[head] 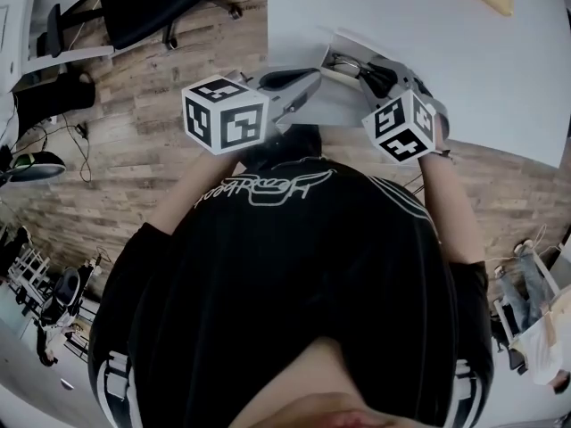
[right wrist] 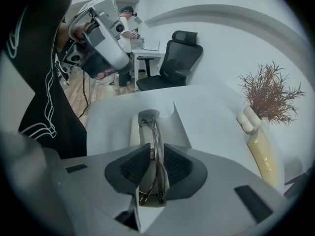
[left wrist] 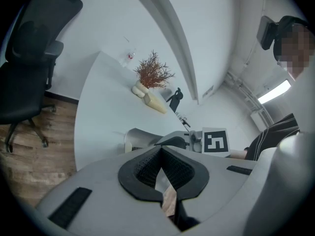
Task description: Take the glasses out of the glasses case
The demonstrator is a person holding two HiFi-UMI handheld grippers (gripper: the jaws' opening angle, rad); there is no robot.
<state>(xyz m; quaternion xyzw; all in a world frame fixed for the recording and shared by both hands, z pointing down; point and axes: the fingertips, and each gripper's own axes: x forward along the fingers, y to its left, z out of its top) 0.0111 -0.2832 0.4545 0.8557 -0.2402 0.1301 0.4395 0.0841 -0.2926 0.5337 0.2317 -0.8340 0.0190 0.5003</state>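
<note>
Right gripper view: your right gripper (right wrist: 156, 150) has its fingers (right wrist: 132, 167) drawn in to a narrow gap, gripping the folded metal-frame glasses (right wrist: 156, 132) between the pads. The glasses' long axis runs along the fingers, pointing ahead of the fingertips into the open white glasses case (right wrist: 181, 127) on the table (right wrist: 211, 107). Your left gripper (left wrist: 161, 149) has its fingertips pressed together; the case lies just beyond them. White script on the black shirt (head: 268, 185) is too distorted to read.

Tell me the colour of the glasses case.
The glasses case is white; it shows best in the right gripper view, lying open.
</note>
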